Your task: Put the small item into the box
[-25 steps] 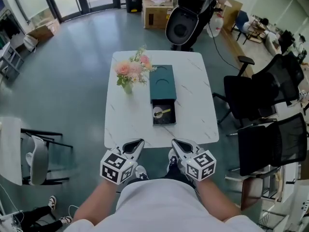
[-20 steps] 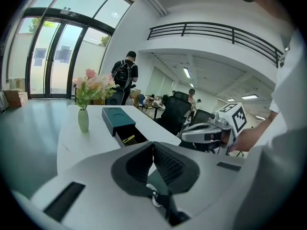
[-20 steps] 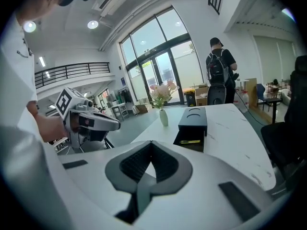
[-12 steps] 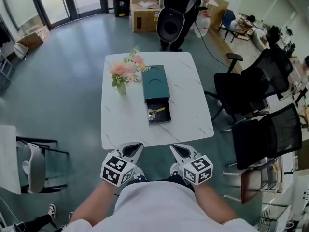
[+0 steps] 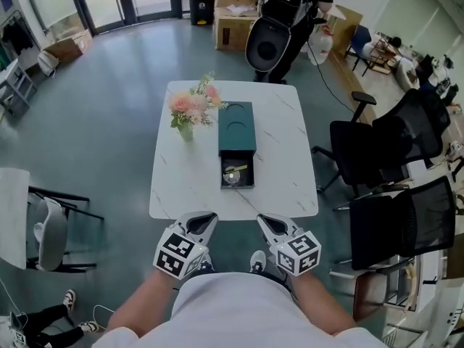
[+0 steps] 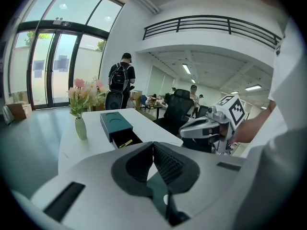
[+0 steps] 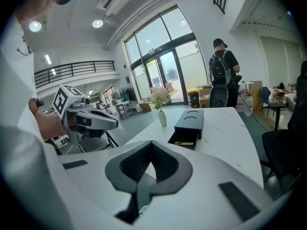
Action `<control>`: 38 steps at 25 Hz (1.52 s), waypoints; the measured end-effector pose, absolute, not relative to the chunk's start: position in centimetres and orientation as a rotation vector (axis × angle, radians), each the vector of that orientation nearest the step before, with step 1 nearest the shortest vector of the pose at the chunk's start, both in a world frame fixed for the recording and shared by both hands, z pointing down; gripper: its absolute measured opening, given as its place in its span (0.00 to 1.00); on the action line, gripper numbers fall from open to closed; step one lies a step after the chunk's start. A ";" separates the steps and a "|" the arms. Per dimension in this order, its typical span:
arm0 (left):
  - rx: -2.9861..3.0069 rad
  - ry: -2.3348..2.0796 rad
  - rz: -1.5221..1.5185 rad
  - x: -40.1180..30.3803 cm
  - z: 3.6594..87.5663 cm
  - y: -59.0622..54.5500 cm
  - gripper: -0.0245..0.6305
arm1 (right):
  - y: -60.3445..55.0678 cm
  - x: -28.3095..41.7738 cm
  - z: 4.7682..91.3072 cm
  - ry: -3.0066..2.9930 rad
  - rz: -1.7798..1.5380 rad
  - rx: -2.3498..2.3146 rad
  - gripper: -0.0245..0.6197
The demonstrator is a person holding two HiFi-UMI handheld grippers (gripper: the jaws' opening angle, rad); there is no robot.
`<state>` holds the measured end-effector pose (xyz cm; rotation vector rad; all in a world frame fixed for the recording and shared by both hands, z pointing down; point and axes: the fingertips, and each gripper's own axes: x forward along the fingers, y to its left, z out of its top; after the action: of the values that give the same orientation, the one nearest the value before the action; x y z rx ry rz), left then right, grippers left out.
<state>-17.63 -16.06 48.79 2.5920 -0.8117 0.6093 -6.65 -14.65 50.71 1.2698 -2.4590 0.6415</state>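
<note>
The left gripper (image 6: pixel 153 146) has its ribbed jaws pressed together at the tips with nothing between them. The right gripper (image 7: pixel 151 145) is closed the same way and is also empty. In the head view the left gripper (image 5: pixel 201 222) and right gripper (image 5: pixel 272 222) sit side by side, just short of the near edge of the white table (image 5: pixel 181 187).

The small item (image 5: pixel 233 172) lies well ahead of both pairs of jaws, roughly midway between their lines and touched by neither. It rests in the pulled-out drawer (image 5: pixel 238 176) of the dark teal box (image 5: pixel 237 127), whose open end faces the jaws. The item shows as a slim yellow strip (image 7: pixel 183 143) with a pale round part beside it; finer detail is too small to tell. Beyond the jaws and left of the box stands a vase of flowers (image 5: pixel 190 111).
</note>
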 end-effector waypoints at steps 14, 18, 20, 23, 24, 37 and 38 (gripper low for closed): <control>2.553 -0.894 0.616 -15.0 48.8 -14.3 0.06 | -13.8 -4.5 50.7 -2.505 0.635 1.190 0.06; 2.553 -0.898 0.618 -15.1 48.7 -14.2 0.06 | -13.6 -4.5 50.6 -2.509 0.629 1.190 0.06; 2.553 -0.897 0.622 -15.2 48.7 -14.0 0.06 | -13.6 -4.6 50.5 -2.513 0.619 1.187 0.06; 2.552 -0.896 0.625 -15.4 48.6 -13.8 0.06 | -13.4 -4.8 50.2 -2.517 0.609 1.190 0.06; 2.552 -0.894 0.627 -15.4 48.6 -13.7 0.06 | -13.4 -4.9 50.1 -2.518 0.610 1.191 0.06; 2.556 -0.870 0.636 -15.4 49.1 -13.9 0.06 | -13.4 -5.2 50.6 -2.512 0.620 1.196 0.06; 2.556 -0.869 0.635 -15.4 49.1 -13.9 0.06 | -13.4 -5.2 50.5 -2.512 0.619 1.196 0.06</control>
<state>-15.44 -13.93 49.07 2.5560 -0.8692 0.6355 -5.21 -13.43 50.54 1.1960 -2.5116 0.6189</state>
